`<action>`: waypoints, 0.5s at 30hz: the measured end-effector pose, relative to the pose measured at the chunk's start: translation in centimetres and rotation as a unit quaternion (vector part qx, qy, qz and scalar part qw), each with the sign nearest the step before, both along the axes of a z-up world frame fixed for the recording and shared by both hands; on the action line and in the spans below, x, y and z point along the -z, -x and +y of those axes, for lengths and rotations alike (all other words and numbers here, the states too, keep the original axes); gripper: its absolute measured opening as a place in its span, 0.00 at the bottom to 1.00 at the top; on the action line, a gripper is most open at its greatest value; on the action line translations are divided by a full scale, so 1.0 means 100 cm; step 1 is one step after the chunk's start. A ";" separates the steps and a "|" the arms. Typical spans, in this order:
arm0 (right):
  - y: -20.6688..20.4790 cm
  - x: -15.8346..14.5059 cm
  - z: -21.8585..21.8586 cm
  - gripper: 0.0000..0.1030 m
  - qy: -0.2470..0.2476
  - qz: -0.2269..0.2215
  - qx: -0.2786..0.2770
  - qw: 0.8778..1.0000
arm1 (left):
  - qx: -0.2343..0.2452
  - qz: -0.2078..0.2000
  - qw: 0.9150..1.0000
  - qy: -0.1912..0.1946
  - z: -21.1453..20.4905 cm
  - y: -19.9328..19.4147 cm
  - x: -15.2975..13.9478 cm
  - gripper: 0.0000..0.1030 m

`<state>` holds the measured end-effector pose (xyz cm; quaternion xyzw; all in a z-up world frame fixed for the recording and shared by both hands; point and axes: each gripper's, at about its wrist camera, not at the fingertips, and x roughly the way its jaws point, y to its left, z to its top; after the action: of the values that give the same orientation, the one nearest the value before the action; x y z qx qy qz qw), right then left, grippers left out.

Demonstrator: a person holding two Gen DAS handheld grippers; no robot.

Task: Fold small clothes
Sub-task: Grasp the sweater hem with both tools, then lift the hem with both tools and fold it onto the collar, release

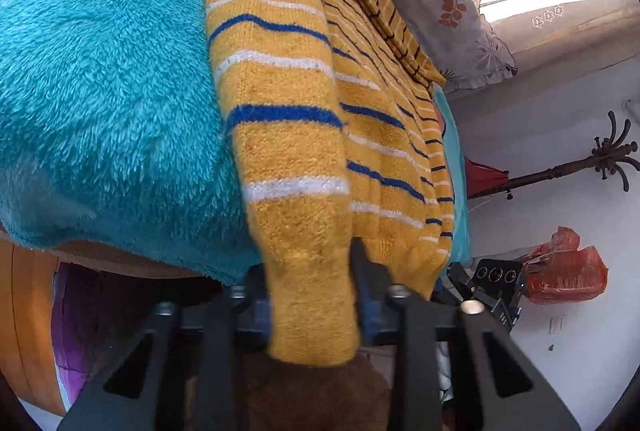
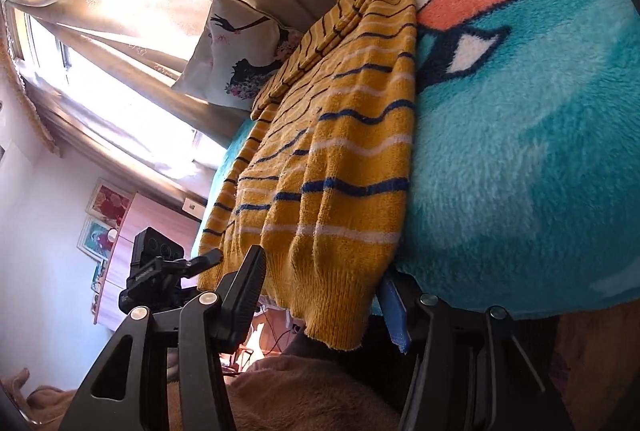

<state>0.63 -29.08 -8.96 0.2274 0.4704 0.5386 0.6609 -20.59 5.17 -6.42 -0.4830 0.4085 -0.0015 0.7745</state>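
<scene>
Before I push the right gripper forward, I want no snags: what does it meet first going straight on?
The yellow striped sweater: its hem hangs between the open right gripper fingers, so it touches knit almost at once; depth is unclear.

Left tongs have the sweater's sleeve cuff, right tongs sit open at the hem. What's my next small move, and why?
Probably shut the right tongs on the hem of the yellow striped sweater. The hem hangs between their open fingers, ungripped, while the left tongs are clamped on the sleeve cuff. With both held, you could likely lift and fold over the teal blanket.
</scene>
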 end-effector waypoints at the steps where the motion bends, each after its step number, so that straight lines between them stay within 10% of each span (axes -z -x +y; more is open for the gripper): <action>1: 0.000 0.001 0.002 0.57 -0.001 0.002 -0.004 1.000 | -0.003 -0.002 1.000 0.004 0.000 0.003 0.000 0.08; 2: 0.001 0.002 0.003 0.54 -0.003 0.003 -0.005 1.000 | -0.010 -0.005 1.000 0.001 0.001 0.006 -0.002 0.08; 4: 0.001 0.003 0.003 0.10 -0.007 0.010 -0.014 1.000 | -0.014 -0.016 1.000 -0.019 -0.001 0.013 -0.013 0.08; 15: 0.028 -0.040 -0.030 0.06 -0.114 -0.005 -0.048 0.992 | -0.032 -0.067 0.988 -0.133 -0.015 0.062 -0.069 0.08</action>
<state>-2.15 -32.09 -5.00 0.2759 0.4133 0.6209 0.6062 -26.78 3.63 0.50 -0.3868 0.3369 0.0452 0.8572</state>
